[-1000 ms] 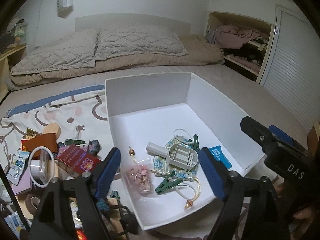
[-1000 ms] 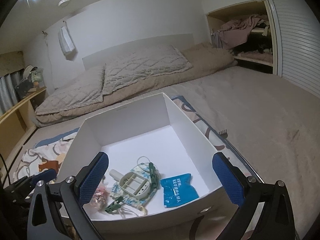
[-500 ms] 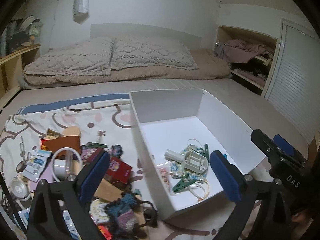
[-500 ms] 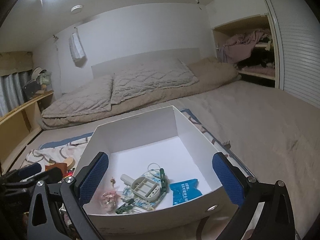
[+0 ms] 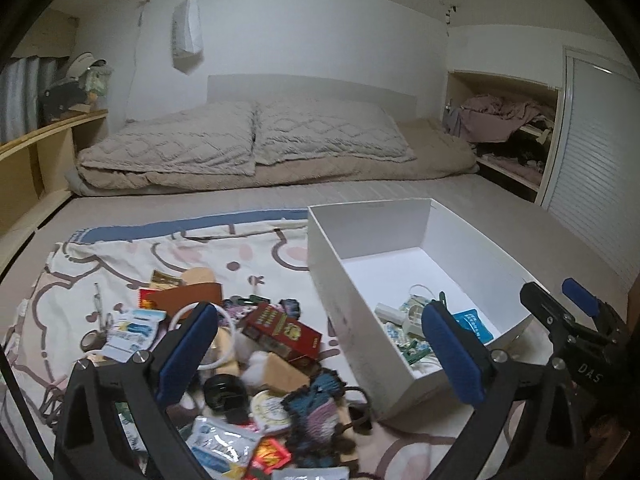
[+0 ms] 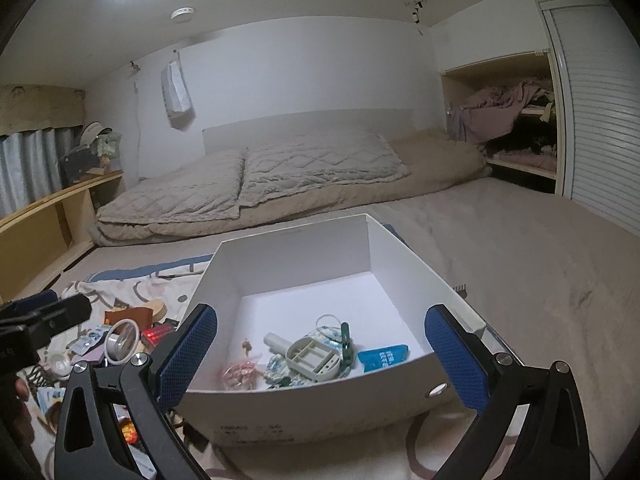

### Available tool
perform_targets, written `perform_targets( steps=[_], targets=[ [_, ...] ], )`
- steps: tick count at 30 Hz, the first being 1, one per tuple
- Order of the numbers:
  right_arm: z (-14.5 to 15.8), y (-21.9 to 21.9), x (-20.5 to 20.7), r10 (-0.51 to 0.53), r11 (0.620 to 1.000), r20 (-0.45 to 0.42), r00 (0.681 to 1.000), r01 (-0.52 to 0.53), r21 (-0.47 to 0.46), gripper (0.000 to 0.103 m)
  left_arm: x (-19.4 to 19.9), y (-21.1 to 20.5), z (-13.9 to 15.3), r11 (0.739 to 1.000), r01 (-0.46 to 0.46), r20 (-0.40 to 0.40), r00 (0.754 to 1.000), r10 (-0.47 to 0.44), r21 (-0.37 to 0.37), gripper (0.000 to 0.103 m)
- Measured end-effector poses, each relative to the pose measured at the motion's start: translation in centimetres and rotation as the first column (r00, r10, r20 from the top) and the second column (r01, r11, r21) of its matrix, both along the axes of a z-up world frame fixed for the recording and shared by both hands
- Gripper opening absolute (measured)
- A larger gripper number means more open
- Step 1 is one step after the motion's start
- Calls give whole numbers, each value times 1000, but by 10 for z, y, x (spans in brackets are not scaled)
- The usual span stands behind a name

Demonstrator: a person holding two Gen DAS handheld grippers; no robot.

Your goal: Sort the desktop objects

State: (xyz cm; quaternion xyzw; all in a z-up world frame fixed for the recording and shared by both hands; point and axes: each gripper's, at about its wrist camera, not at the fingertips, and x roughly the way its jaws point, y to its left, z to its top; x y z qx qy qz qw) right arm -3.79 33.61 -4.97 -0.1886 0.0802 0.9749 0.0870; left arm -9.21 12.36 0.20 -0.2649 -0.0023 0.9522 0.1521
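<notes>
red box [image 5: 282, 330] left view only, pink pouch [image 6: 241, 374] right

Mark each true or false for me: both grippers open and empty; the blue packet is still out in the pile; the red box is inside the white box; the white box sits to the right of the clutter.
1. Both the left gripper and the right gripper are open and empty. True.
2. The blue packet lies in the pile. False: it is inside the white box.
3. The red box is inside the white box. False: it lies in the clutter pile on the patterned sheet.
4. The white box sits right of the clutter. True.
</notes>
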Motion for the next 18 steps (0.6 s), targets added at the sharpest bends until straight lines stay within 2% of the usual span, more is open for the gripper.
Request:
perform_targets(
  steps=[8,18],
  targets=[
    [6,-13,14,7,1000,13,1000,-7,30,103,17,-23,7,1000,-5,-25,1000,5,4,102],
    [20,-25,44,6,997,-14,1000,-4,82,103,53,-53,15,1000,-18,-59,998,17,-13,102]
  ],
)
